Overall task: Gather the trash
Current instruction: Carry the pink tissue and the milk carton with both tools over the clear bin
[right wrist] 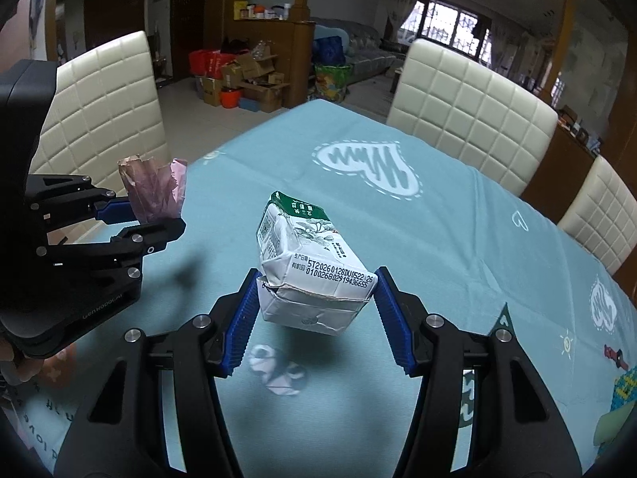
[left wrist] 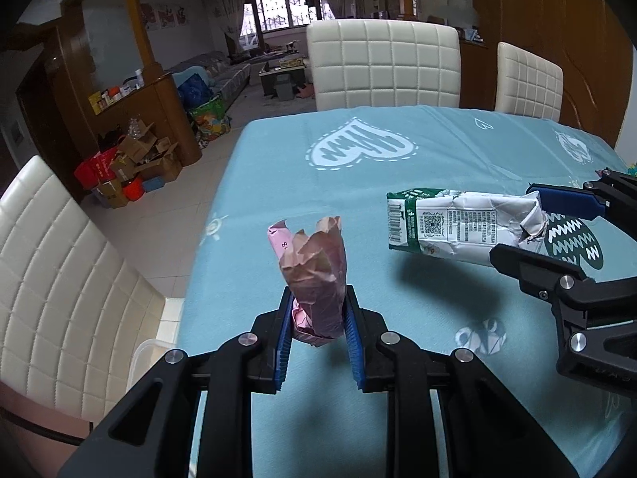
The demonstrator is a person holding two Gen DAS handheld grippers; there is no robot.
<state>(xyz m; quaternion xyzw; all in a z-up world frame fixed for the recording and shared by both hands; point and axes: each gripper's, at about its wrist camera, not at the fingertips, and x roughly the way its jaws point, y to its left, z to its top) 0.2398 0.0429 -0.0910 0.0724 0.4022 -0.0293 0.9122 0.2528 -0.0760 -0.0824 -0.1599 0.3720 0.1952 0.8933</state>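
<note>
We look across a table (left wrist: pixel 358 167) under a light blue cloth printed with white hearts. Cream quilted chairs (left wrist: pixel 384 63) stand at twelve, two and nine o'clock. At ten o'clock, cardboard boxes (left wrist: pixel 135 163) pile against a wooden cabinet (left wrist: pixel 159 115) on pale floor tiles. At twelve o'clock, daylight enters a barred window (left wrist: pixel 284 8) behind a sofa (left wrist: pixel 223 71).

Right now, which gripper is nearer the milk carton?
Right. The right gripper has its fingers clamped on the milk carton, lifted off the table. The left gripper holds the pink wrapper, off to the carton's left.
</note>
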